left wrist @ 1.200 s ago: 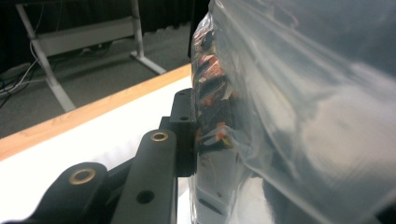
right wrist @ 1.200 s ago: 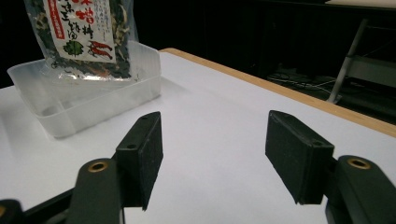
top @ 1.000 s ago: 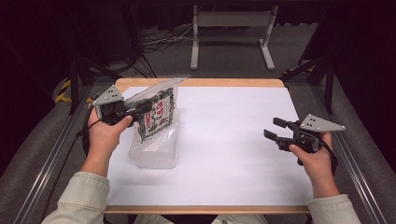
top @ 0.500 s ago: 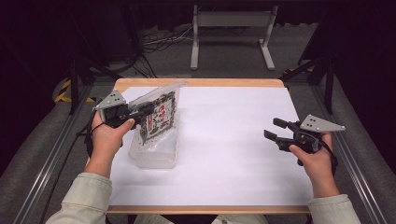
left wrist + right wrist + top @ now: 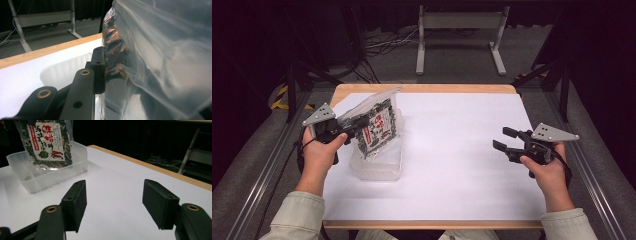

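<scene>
Ahead of the right hand-held gripper [image 5: 504,139] the white bench [image 5: 452,165] lies bare all the way across to the clear tub [image 5: 379,167], with nothing between its parted jaws. The way is blocked at the left hand-held gripper [image 5: 362,123]: the snack bag [image 5: 374,127] stands upright in that tub, pinched in its jaws, crowding the space just beyond them.

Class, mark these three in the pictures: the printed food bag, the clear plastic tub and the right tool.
Printed food bag [image 5: 47,142]: right gripper view, on its white label.
Clear plastic tub [image 5: 53,176]: right gripper view, on its near side wall.
Right tool [image 5: 506,138]: high view, midway between its open jaws' tips.
</scene>
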Demonstrator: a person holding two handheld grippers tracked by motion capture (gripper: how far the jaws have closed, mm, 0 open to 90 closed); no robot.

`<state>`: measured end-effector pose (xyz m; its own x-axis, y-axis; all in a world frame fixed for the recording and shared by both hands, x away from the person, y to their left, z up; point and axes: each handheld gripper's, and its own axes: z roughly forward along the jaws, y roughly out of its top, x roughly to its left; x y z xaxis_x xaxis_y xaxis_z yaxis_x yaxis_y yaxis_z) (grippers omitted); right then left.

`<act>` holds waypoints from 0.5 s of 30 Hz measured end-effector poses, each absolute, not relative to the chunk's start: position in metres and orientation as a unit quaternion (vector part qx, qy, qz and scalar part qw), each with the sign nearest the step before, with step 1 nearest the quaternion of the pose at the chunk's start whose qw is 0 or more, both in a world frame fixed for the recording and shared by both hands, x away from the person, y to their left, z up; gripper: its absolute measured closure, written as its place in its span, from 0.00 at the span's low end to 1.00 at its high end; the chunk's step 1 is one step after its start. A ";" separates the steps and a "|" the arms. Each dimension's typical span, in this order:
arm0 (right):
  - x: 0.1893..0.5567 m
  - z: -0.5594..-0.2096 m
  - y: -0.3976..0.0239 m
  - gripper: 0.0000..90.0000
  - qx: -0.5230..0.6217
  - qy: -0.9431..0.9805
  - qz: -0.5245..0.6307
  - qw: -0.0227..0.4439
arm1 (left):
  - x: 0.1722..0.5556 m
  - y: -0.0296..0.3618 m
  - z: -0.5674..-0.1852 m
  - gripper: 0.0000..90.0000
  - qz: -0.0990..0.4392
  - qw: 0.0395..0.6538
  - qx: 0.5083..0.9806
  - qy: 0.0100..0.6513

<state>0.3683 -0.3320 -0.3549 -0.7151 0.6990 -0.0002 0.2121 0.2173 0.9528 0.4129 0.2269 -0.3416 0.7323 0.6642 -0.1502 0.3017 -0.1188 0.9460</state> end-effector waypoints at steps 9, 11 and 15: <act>0.368 -0.356 -0.332 0.41 0.305 0.748 0.546 0.222 | 0.413 0.228 -0.343 0.81 0.156 0.575 0.732 0.331; 0.368 -0.356 -0.332 0.41 0.305 0.748 0.545 0.222 | 0.414 0.230 -0.343 0.81 0.158 0.575 0.733 0.328; 0.368 -0.356 -0.332 0.41 0.306 0.747 0.546 0.222 | 0.414 0.234 -0.343 0.80 0.154 0.577 0.730 0.333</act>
<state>0.3682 -0.3322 -0.3563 -0.7144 0.6997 0.0027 0.2149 0.2157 0.9525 0.4137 0.2339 -0.3433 0.7306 0.6639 -0.1593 0.3080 -0.1122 0.9448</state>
